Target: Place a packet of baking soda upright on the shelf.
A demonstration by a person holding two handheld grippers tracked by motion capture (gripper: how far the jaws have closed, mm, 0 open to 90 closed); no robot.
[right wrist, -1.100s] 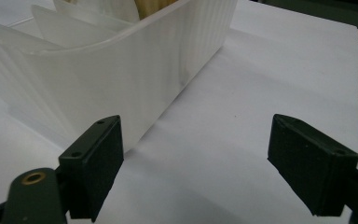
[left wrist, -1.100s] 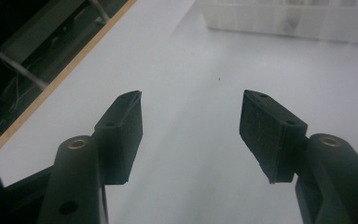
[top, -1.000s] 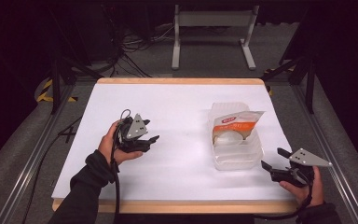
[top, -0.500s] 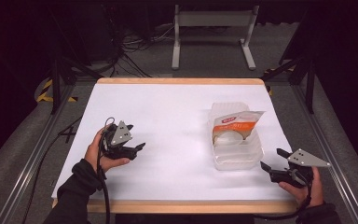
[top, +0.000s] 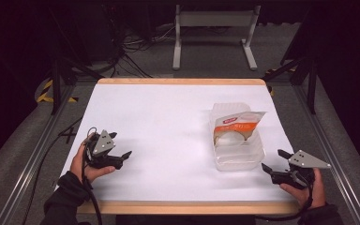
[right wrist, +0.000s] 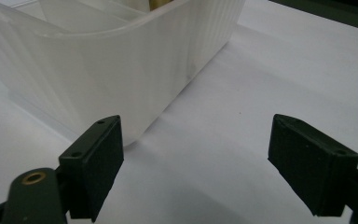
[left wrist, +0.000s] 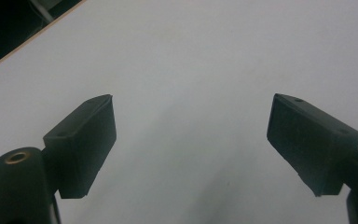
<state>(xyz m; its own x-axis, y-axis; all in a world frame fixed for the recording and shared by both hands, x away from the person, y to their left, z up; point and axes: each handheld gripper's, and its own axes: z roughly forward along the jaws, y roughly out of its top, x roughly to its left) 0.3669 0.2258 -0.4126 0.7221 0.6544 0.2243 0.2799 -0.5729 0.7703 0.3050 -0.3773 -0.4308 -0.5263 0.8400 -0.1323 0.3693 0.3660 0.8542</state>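
The right gripper (top: pixel 275 165) sits low at about four o'clock on the table (top: pixel 168 122), jaws spread with nothing between them, its tips just beside the near corner of a clear plastic tub (top: pixel 237 140) — in the right gripper view that ribbed wall (right wrist: pixel 135 70) looms close ahead of the left-hand jaw. The left gripper (top: pixel 118 157) rests at about eight o'clock, well apart from the tub; its jaws have just been opening and now stand wide over bare white tabletop (left wrist: pixel 186 70), holding nothing. The tub lies at about three o'clock, and a soft packet (top: pixel 236 127) with something round and pale inside leans across its far half. As I judge it, the risk lies with the light tub: a one-sided push from the right gripper could skid or tip it toward the right edge of the table — with the left gripper too far off to steady it. Thin plastic could also buckle under a hard pinch, and the loose packet could slide out. The packet carries an orange-red label band with a small badge, but the writing is too small to read.
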